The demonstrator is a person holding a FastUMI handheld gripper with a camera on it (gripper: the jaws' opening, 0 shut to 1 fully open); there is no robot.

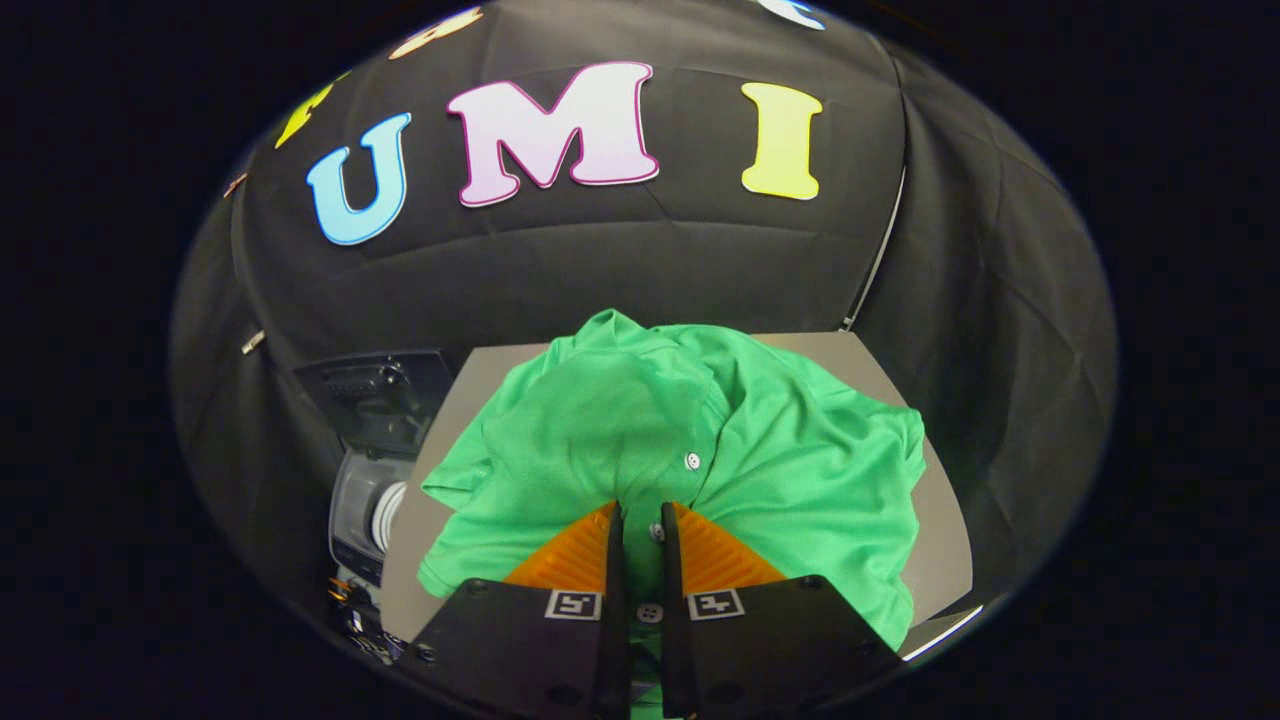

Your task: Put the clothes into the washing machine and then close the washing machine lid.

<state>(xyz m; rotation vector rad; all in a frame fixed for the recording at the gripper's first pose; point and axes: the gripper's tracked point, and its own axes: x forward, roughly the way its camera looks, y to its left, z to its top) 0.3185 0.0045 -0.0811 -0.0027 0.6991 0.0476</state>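
Washing machine sitting just left of tabletop, lid standing open. Green shirt lying crumpled across tabletop – spreading ahead of gripper. Jaws nearly closed, pinching shirt's button placket – fabric filling narrow gap between them.

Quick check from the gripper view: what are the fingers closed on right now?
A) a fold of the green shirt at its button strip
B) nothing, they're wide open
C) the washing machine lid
A: the gripper pinches the green shirt between both fingers.
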